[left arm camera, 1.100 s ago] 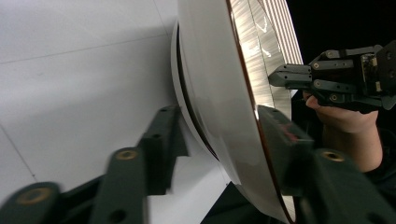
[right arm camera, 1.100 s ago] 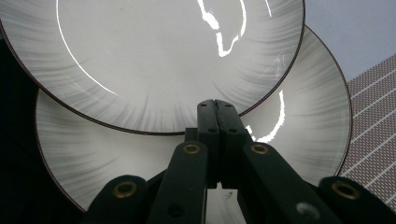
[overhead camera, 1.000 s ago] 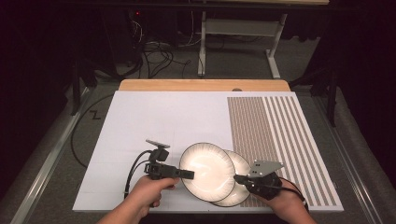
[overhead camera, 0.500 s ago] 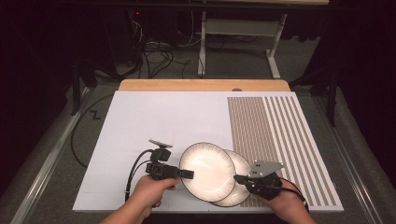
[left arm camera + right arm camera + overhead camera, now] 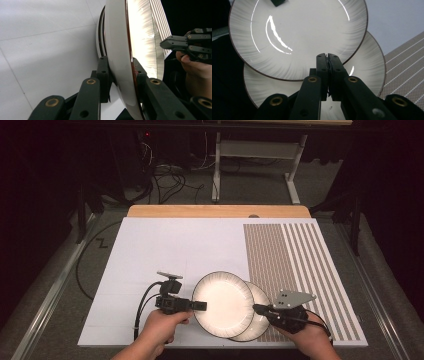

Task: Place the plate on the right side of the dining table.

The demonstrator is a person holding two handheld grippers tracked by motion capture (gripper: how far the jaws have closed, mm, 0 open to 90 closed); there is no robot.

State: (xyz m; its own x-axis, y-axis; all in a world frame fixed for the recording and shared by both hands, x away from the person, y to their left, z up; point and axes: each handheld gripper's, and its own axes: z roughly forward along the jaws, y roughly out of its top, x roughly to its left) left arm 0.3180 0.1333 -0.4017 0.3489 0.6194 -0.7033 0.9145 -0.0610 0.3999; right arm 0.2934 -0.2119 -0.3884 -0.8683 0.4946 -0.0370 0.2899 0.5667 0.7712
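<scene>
Left gripper [image 5: 200, 306] clamps the rim of the upper glossy white dark-rimmed plate [image 5: 223, 302], likely separating 2 stacked plates; right gripper [image 5: 257, 309] pinched closed, empty, over lower plate [image 5: 260, 320] on white worktop [image 5: 150, 250].

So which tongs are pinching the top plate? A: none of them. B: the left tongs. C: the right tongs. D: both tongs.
B: in the left gripper view the left tongs sit one jaw on each side of the top plate at its rim, while the right tongs are closed together with no plate edge between them, just over the bottom plate.
</scene>
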